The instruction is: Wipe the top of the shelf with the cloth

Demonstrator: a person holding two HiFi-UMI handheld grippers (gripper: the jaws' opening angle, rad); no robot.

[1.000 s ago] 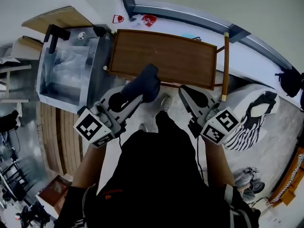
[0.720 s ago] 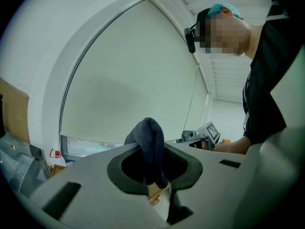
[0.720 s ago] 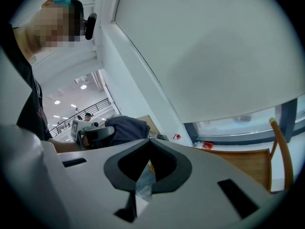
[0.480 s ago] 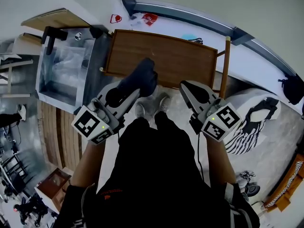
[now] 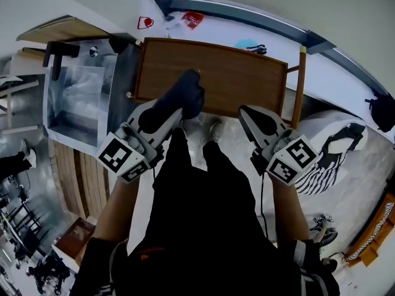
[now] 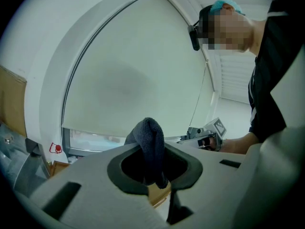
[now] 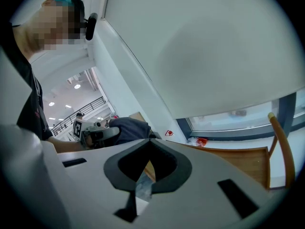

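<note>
- Since a second ago, the left claw (image 5: 176,113) has carried the cloth (image 5: 185,94) a little further over the near edge of the desk (image 5: 247,73). The right claw (image 5: 250,117) has kept its place just short of that edge.
- Left claw: the left gripper view shows its jaws closed on the dark blue cloth (image 6: 150,142). A bunched fold stands up above the pinch and a tail hangs below it.
- Right claw (image 7: 147,163): the right gripper view shows its jaws together at the tips with nothing between them.
- Only the head view places the cloth. It lies over the desk's near edge, left of the middle, and I cannot tell whether it touches the wood.
- The left gripper view alone shows the right claw (image 6: 205,137) from the side, held in a hand against a pale window blind.
- The right gripper view alone shows the left claw (image 7: 97,133) with the cloth (image 7: 126,128) bulging beyond it. It also shows the brown desk top (image 7: 238,161) and a curved wooden post (image 7: 281,142) at the desk's right end.
- Beyond the desk's left edge stands a metal-framed clear bin (image 5: 77,97).
- A striped bag (image 5: 321,165) lies on the floor off the desk's near right corner.
</note>
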